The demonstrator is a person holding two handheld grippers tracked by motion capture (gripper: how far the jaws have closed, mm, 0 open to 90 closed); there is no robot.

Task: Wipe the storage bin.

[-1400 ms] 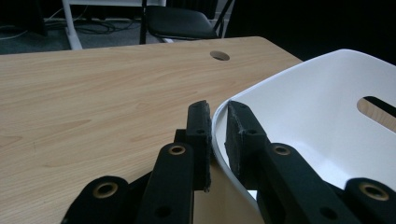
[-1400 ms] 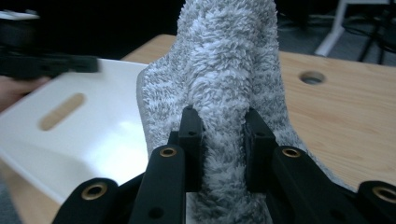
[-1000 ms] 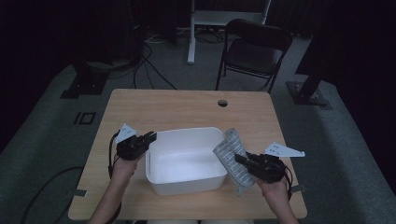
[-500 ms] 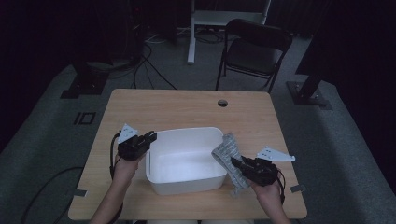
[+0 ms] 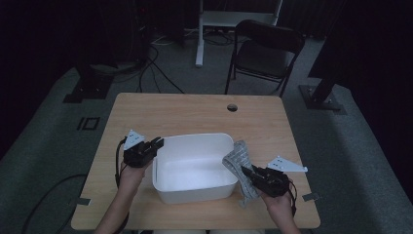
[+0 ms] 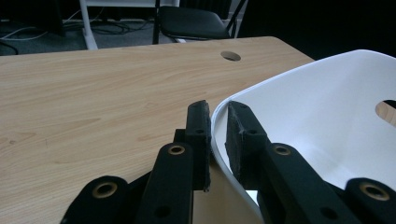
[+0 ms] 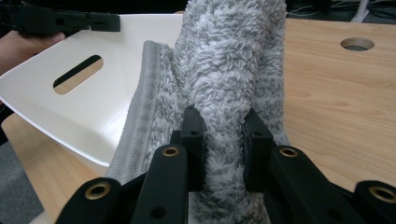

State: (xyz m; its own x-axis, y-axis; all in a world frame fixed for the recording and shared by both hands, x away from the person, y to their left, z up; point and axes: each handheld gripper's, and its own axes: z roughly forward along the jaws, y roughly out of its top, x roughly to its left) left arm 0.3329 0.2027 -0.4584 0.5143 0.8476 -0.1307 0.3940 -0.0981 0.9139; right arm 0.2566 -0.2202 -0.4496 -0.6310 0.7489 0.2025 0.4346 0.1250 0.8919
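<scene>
Now the left gripper (image 5: 157,144) has its fingers (image 6: 198,135) squeezed tight on the rim of the white tub (image 5: 192,168), one finger outside the wall and one inside. The tub sits in the middle of the wooden desk (image 5: 195,109), near the person's edge. Over on the other side, the right gripper (image 5: 245,169) has its fingers (image 7: 192,135) pinched shut on a fluffy grey towel (image 5: 241,161). The towel is bunched up between the two fingers. It lies on the desk just beside the right wall of the tub and touches that wall. A black folding chair (image 5: 268,53) stands on the floor behind the desk.
</scene>
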